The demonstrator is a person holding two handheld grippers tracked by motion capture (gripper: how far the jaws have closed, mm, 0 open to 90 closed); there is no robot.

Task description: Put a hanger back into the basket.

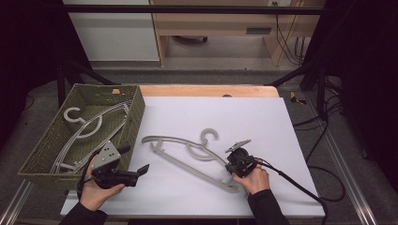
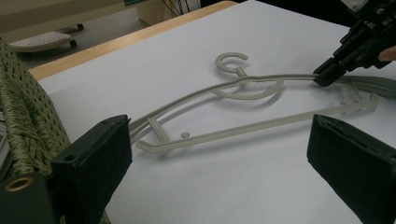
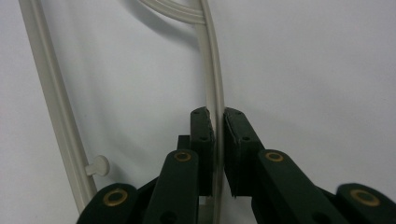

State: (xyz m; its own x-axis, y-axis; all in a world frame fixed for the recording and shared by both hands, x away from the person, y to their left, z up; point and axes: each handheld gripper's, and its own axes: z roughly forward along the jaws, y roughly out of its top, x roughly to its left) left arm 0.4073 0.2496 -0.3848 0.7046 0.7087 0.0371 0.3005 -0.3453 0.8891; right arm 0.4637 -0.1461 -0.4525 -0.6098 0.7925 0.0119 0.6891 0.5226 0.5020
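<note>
White board covering a wooden table (image 1: 206, 90) is serving as my work surface, with a desk and cabling standing behind. I am clamping the right gripper (image 1: 238, 165) onto the upper arm of a grey hanger (image 1: 187, 152) lying flat mid-board, its hook pointing away from me; the jaws are pinching the thin rail (image 3: 215, 100) tightly between them. I am holding the left gripper (image 1: 141, 169) just above the board, near the woven green basket (image 1: 136, 110) at the table's left edge, its jaws standing wide apart and gripping nothing. Another hanger (image 1: 87, 126) is resting inside that basket.
</note>
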